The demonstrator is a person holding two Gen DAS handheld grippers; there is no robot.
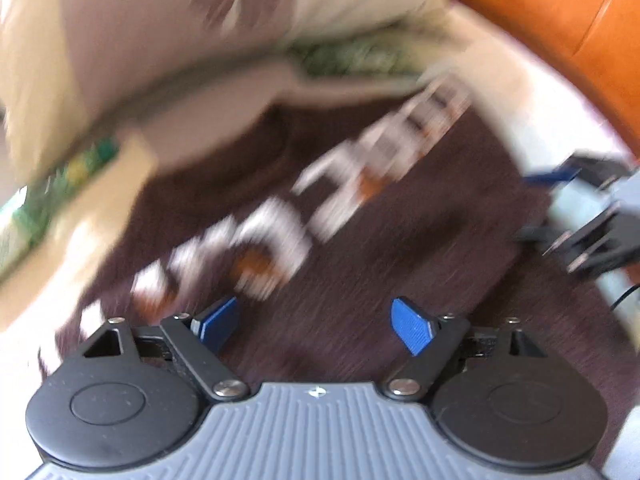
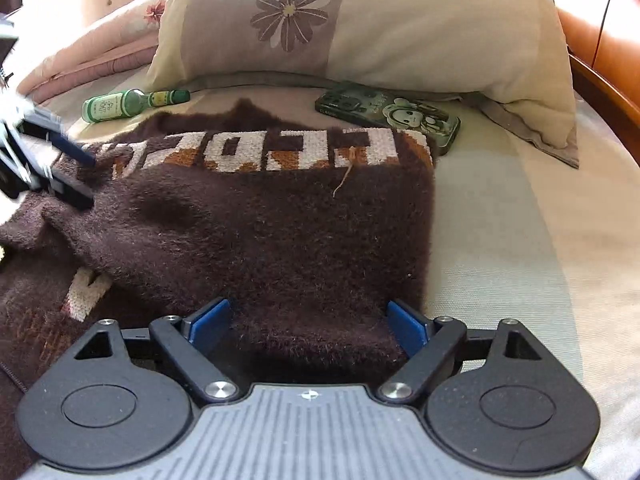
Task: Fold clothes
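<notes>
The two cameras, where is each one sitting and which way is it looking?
Left wrist view: sits on the left gripper, looking down at the brown sweater; its own open jaws show, and the right gripper at the right edge.
Right wrist view: sits on the right gripper, looking across the sweater toward the flowered pillow, green bottle and phone; its open jaws and the left gripper show.
Shared: sweater, pillow, each other's gripper.
</notes>
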